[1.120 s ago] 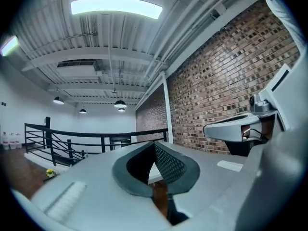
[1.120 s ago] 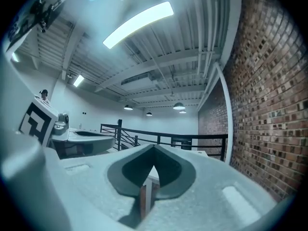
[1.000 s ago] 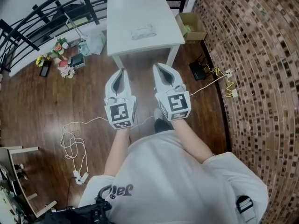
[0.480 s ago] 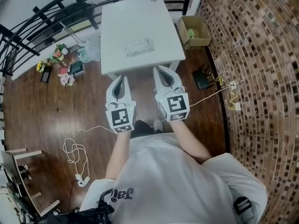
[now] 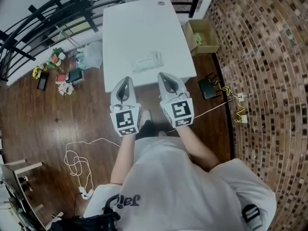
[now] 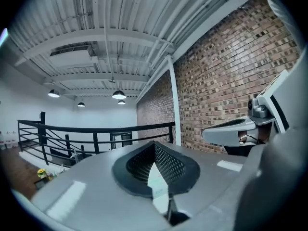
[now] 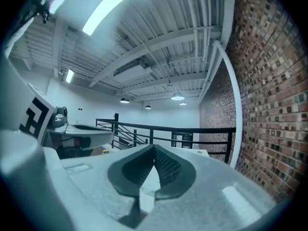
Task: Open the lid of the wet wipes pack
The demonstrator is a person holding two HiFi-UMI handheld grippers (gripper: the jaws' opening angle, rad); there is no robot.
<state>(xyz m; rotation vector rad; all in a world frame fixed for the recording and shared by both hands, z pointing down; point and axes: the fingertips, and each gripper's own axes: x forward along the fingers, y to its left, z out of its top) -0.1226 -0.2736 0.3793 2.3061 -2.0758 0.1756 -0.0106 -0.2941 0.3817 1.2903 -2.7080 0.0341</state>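
Wet wipes pack (image 5: 147,61) on table (image 5: 139,28) — nearby box (image 5: 208,50), greenish contents perhaps

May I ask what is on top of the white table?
A wet wipes pack near the table's front edge, a small round item at the far edge. The left gripper and right gripper hide some front edge.

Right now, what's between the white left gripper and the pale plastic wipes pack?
Head view: only bare white table between left gripper and wipes pack.
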